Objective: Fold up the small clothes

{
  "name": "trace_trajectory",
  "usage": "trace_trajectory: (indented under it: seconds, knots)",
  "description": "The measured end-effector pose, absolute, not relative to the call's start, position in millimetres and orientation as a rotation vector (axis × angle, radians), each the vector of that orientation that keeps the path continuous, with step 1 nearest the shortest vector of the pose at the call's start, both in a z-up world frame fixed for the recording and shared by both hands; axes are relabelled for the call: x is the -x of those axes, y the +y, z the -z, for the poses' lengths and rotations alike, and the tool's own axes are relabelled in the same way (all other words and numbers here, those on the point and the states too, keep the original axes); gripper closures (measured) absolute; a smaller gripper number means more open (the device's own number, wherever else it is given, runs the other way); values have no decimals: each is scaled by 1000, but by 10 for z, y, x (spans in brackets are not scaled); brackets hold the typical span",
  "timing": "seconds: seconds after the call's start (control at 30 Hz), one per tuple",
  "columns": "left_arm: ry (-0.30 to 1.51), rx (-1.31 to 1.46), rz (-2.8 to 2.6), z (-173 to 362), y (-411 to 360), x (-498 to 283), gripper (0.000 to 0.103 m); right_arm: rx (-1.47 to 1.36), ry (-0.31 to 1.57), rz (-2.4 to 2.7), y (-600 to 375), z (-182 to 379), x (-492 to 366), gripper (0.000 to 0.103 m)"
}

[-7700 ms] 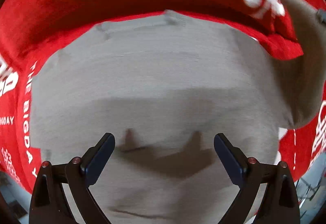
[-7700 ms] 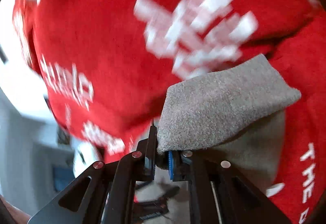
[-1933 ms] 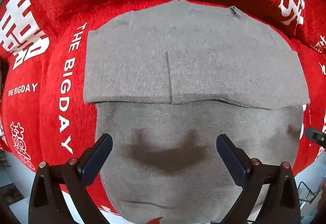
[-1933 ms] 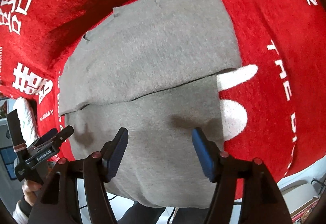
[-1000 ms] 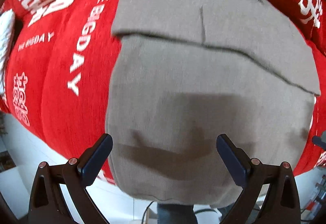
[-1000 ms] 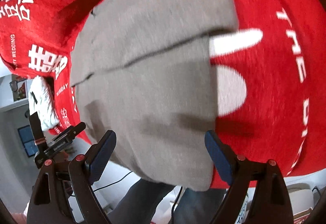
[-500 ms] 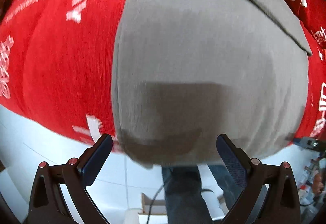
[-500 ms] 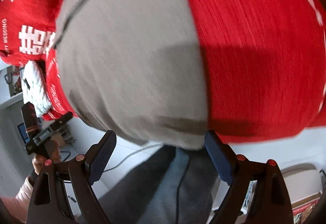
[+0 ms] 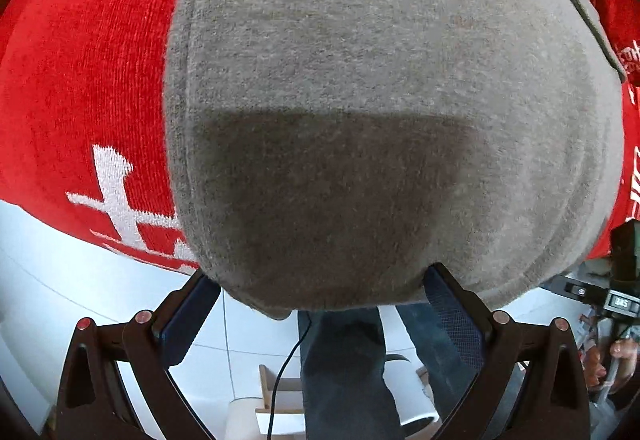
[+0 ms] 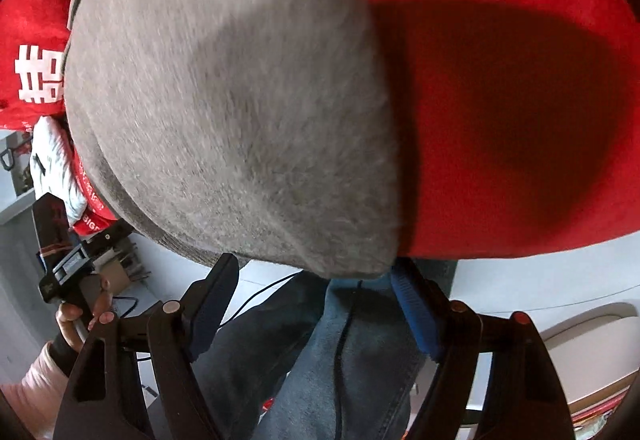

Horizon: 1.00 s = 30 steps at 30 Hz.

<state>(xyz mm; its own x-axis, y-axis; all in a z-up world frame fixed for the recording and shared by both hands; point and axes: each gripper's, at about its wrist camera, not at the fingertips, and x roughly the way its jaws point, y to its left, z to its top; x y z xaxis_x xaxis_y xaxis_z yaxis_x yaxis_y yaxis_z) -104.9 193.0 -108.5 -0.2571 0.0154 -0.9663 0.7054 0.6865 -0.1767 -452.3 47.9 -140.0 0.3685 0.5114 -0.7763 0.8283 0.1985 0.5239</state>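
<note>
A grey knitted garment (image 9: 380, 100) lies on a red cover with white lettering (image 9: 80, 80), its near hem hanging over the front edge. My left gripper (image 9: 320, 304) sits at that hem, jaws wide and closing, with the hem's left part between the fingertips and no pad pressing on it. In the right wrist view the same garment (image 10: 240, 100) fills the left half over the red cover (image 10: 500, 80). My right gripper (image 10: 312, 288) is at the hem's right corner, jaws closing, the corner between the fingers but not pinched.
Below the edge are a person's legs in jeans (image 9: 344, 360) and a pale floor with a dark cable (image 9: 280, 372). A hand holding the left gripper (image 10: 68, 264) shows at the left of the right wrist view, under a white bundle (image 10: 52, 160).
Both grippers have come down and toward the front edge, from above the flat garment to its hanging hem. The right jaws have narrowed; the left ones slightly.
</note>
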Motion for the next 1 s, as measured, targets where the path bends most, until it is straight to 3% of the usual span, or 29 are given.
trace_trajectory:
  seconds: [0.03, 0.07, 0.1, 0.13, 0.2, 0.63, 1.0]
  knots:
    - [1715, -587, 735, 1057, 1949, 1047, 18, -1475, 1282, 345, 484, 1407, 4561, 66]
    - [1710, -586, 747, 1019, 1978, 1036, 24, -1512, 1264, 344, 491, 1417, 4595, 80]
    - [1708, -585, 760, 982, 2019, 1008, 39, -1537, 1243, 341, 489, 1408, 4653, 91]
    - [1715, -578, 776, 971, 2042, 980, 59, -1544, 1226, 342, 497, 1385, 4669, 91]
    - [1758, -532, 836, 929, 2066, 970, 88, -1531, 1199, 319, 519, 1273, 4658, 92]
    - [1656, -303, 1070, -40, 1686, 495, 88, -1535, 854, 191, -7, 279, 4363, 93]
    - [1581, -231, 1045, -11, 771, -188, 88, -1567, 694, 220, -1102, 69, 4113, 98]
